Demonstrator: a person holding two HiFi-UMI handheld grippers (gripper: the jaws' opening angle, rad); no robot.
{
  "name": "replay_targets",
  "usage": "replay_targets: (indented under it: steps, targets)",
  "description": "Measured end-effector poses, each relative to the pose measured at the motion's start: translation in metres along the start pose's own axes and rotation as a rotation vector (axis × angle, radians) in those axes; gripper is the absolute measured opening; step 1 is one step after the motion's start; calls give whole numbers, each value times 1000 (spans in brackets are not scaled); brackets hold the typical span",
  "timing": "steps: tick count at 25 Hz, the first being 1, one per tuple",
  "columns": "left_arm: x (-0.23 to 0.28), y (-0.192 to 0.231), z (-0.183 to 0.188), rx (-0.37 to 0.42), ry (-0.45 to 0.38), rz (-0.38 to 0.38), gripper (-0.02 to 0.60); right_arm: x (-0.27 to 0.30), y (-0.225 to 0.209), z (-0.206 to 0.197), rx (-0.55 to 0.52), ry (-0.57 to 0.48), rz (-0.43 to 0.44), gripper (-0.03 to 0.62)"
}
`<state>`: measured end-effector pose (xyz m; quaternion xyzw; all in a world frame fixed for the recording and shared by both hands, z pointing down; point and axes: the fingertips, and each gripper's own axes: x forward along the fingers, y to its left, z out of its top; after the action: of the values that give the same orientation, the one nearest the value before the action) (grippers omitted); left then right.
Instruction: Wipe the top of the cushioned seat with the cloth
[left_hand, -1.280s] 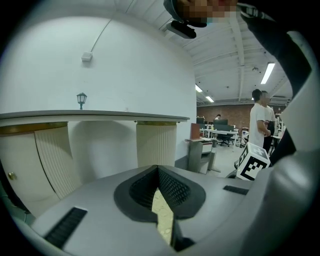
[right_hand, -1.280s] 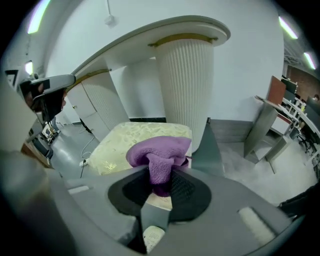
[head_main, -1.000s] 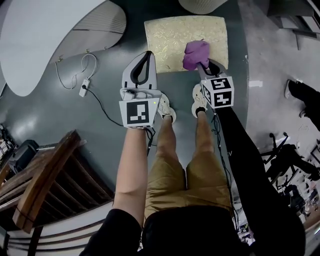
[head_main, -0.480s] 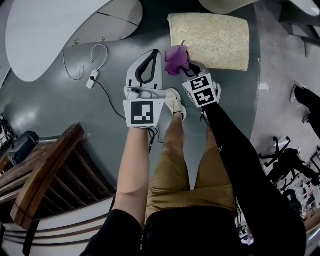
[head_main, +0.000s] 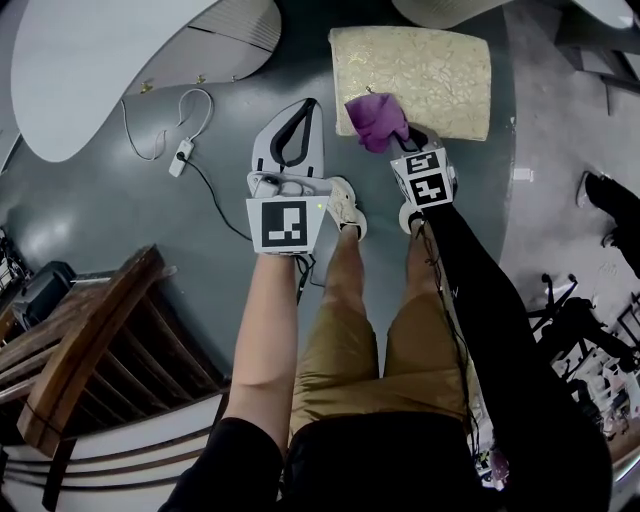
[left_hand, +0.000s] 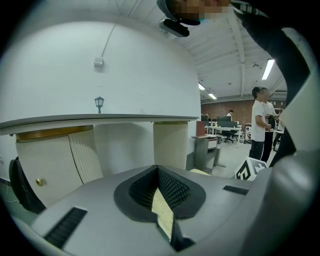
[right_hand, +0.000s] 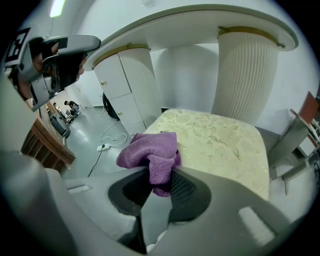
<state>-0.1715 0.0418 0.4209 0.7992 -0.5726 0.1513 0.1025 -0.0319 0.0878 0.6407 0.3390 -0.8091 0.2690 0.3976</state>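
The cushioned seat (head_main: 425, 65) is a cream, gold-patterned square pad on the grey floor ahead of my feet; in the right gripper view the seat (right_hand: 220, 145) fills the middle. My right gripper (head_main: 402, 132) is shut on a bunched purple cloth (head_main: 375, 118). The cloth (right_hand: 150, 149) lies at the seat's near-left corner, partly over the edge. My left gripper (head_main: 303, 108) hovers left of the seat over bare floor. Its jaws meet at the tips with nothing between them, and the left gripper (left_hand: 159, 172) shows a sliver of cream seat through the gap behind the tips.
A white curved tabletop (head_main: 100, 70) on ribbed white pillars (right_hand: 245, 75) stands left of and behind the seat. A power strip with cable (head_main: 182, 155) lies on the floor at left. A wooden chair (head_main: 80, 350) is at lower left. A person (left_hand: 259, 122) stands far off.
The right gripper swept the cloth from the seat's front right across to its front-left corner, past the edge, then came back a little onto the corner. The left gripper stayed put.
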Motion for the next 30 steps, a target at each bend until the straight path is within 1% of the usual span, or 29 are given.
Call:
replay_targets:
  steps: [8,12,15,18,22,24,27,30]
  targets:
    - [32,-41,18,-12,-2,-1,6,-40,-90,-36,51,17,-67,75]
    - [50,-66,27,-26,4,1,6,-59,-128,-50,107,15,-91,75]
    - [64,-89,34,-23,5,-7,6,-71,-158,-63,132,16,-103,75]
    - [77,-112,42,-16,7,-33,6,-81,-184,-74,155,16,-121,75]
    - [91,-136,50,9,14,-40,6,-93,-221,-98,200,56,-165,75]
    - [98,-147,57,11,-1,-41,6,-100,-234,-106,223,62,-168,75]
    - [106,-159,62,7,-12,-42,6,-106,-242,-112,234,60,-149,74]
    - [110,-166,66,-12,-14,-44,6,-117,-244,-107,232,26,-127,75]
